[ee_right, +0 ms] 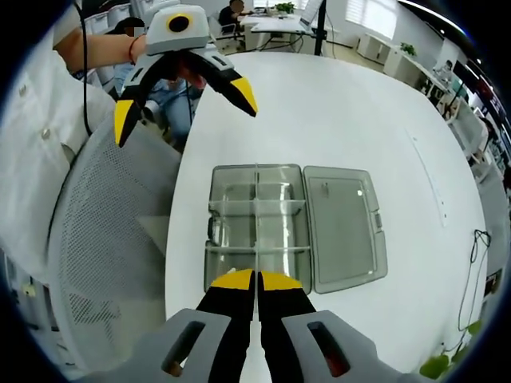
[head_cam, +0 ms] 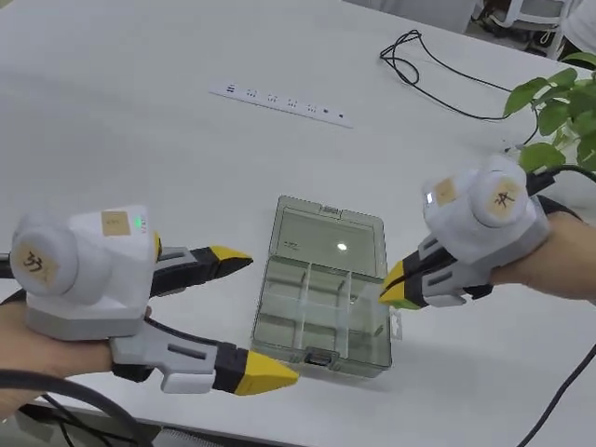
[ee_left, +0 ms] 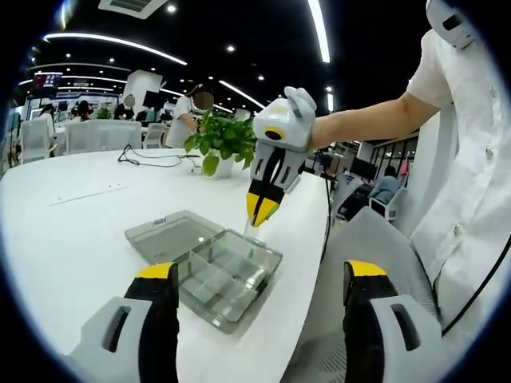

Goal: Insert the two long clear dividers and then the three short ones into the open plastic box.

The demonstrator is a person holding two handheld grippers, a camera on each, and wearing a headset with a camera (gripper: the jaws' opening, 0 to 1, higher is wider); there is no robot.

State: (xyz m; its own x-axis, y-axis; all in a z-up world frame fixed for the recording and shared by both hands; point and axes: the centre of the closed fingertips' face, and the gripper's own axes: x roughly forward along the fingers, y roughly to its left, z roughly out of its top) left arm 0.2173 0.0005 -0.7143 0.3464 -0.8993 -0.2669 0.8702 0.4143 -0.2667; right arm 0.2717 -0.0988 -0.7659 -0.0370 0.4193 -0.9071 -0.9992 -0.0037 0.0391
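- The open plastic box (head_cam: 289, 349) sat near the front edge of the white desk (head_cam: 140, 112), with its lid (head_cam: 331, 233) flopped back on the far side of the tray.
- Clear walls already split the tray into compartments. I honestly couldn't tell which were the long ones, or how many were in.
- A thin clear divider (ee_right: 255, 231) showed edge-on in the right gripper view. It ran straight out from the tool tips over the middle of the tray, parallel to the hinge side.
- The right tool (head_cam: 395, 285) had its jaws pinched together on that divider, right at the box's right-hand edge and tilted down into it. That made it clearly the nearer one, basically on top of the work.
- My read: the divider's long axis already lined up with the tray's length, so the next move looked like mostly pushing it straight down into its slots, no twisting. Clear on clear, so easy to miss a slot.
- The left tool (head_cam: 265, 317) was gaping wide open with nothing in it. It hovered off the box's front-left corner, close but not touching.
- Further out there was a power strip (head_cam: 279, 101) lying flat, a black cable (head_cam: 419, 74) looped at the far side, and a leafy plant (head_cam: 559, 112) off to the right.
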